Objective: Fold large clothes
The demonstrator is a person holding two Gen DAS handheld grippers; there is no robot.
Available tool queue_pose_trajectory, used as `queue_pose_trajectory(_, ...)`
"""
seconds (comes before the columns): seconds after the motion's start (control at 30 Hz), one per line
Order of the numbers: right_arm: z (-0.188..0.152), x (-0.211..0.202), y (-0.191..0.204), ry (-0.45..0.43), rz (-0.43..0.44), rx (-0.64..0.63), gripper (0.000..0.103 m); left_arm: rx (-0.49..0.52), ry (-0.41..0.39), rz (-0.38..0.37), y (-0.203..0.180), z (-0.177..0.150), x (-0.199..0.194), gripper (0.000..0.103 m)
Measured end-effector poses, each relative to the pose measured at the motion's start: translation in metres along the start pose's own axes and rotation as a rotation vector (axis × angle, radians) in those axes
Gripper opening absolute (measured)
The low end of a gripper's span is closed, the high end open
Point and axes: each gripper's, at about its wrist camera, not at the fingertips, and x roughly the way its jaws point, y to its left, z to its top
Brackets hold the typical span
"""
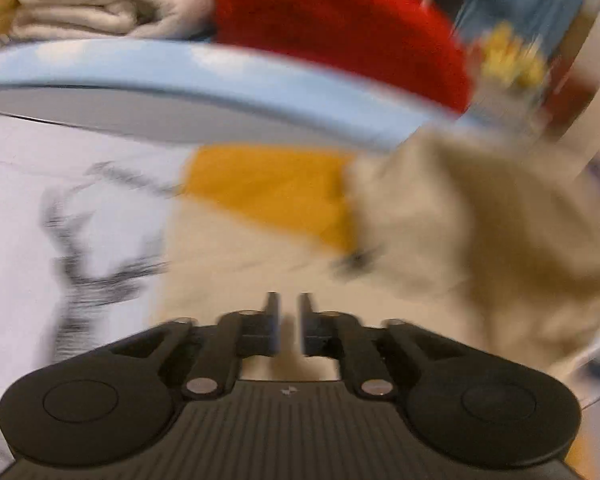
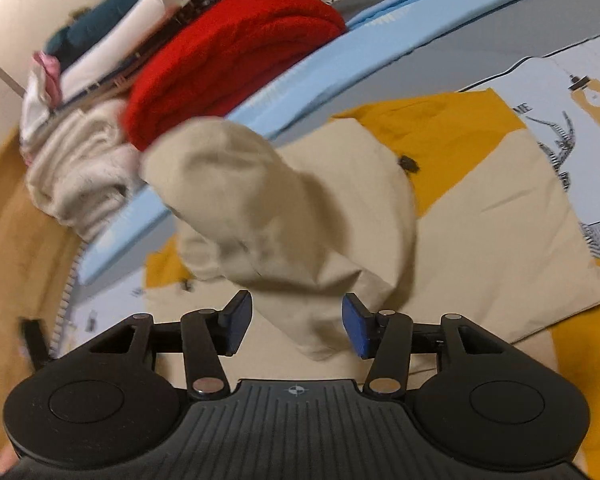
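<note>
Your left claw [image 1: 289, 322] has its jaws drawn almost together with a narrow slit between them. The blur hides whether any cloth is pinched there, so I cannot tell if it grips. Your right claw [image 2: 297, 326] stands with its jaws well apart, one either side of the hanging sleeve end, and it holds nothing.

The task garment, a beige and mustard sweatshirt [image 2: 480, 240], lies spread on the printed bedsheet [image 2: 580, 92], just beside the blue mattress edge [image 2: 380, 40]. Its sleeve [image 2: 268, 208] is lifted and bunched above the body panel. Its lower end hangs between the right claw's blue pads [image 2: 358, 330].

Risks noted:

- The sleeve looks unsupported. If neither claw has it, it will likely drop in a crumpled heap across the chest, not as a flat fold.
- If you close the right claw where it stands, you may catch a thick wad, or the body layer beneath, and drag the whole garment askew.
- The left view is heavily smeared, which suggests fast motion. A swing at that pace could rumple the panel already laid flat.
- The red knit [image 2: 236, 52] and the white fleece [image 2: 80, 168] sit stacked on the mattress edge, close behind the raised sleeve. A wide sweep could snag them and pull them down onto your work.
</note>
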Motion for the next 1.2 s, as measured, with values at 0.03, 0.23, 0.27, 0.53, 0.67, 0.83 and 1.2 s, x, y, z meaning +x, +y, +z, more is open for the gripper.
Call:
queue_pose_trajectory(0.03, -0.001, 0.001, 0.0, 0.002, -0.014, -0.003, 0.052, -0.026, -0.017, -0.062, -0.012, 0.011, 0.001, 0.044)
queue_pose_trajectory(0.23, -0.001, 0.003, -0.007, -0.002, -0.065, 0.03, 0.047, -0.37, 0.038, -0.406, -0.068, 0.052, 0.044, 0.07)
queue_pose_trajectory(0.27, -0.001, 0.003, -0.008, -0.003, -0.068, 0.034, 0.047, -0.413, 0.058, -0.416, -0.072, 0.055, 0.058, 0.067)
queue_pose_trajectory(0.53, 0.0, 0.003, -0.005, -0.015, -0.056, 0.045, 0.047, -0.341, -0.02, -0.527, -0.083, 0.061, 0.017, 0.0)
queue_pose_trajectory(0.67, 0.001, 0.001, -0.006, -0.028, -0.048, 0.054, 0.046, -0.295, 0.011, -0.455, -0.066, 0.034, -0.023, 0.001)
queue_pose_trajectory(0.83, 0.0, 0.001, -0.004, -0.023, -0.043, 0.056, 0.047, -0.511, 0.051, -0.395, -0.038, 0.041, 0.009, 0.085)
queue_pose_trajectory(1.2, 0.001, 0.008, -0.003, 0.006, -0.02, 0.069, 0.047, -0.575, 0.212, -0.374, -0.065, 0.109, 0.098, 0.003)
